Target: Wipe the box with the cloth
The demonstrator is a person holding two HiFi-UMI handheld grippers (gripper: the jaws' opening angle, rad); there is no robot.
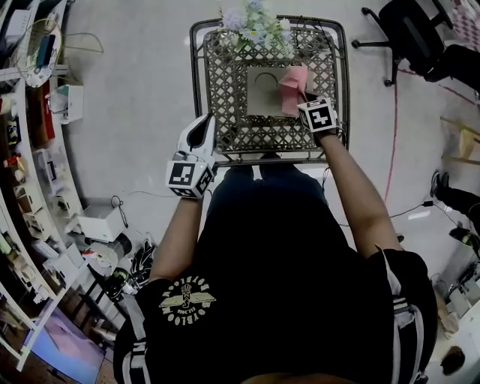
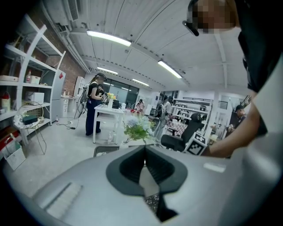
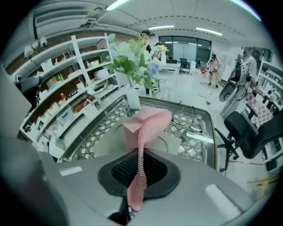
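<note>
A flat tan box lies on the middle of a metal lattice table. My right gripper hangs over the box's right edge and is shut on a pink cloth. In the right gripper view the cloth runs out of the jaws as a narrow mesh strip, and its far end is bunched over the box. My left gripper hovers off the table's front left corner, apart from the box. Its jaws meet at the tips with nothing between them.
A white vase of flowers stands at the table's far edge, just behind the box. Crowded shelves line the left side. An office chair stands at the far right, and a red cable crosses the floor.
</note>
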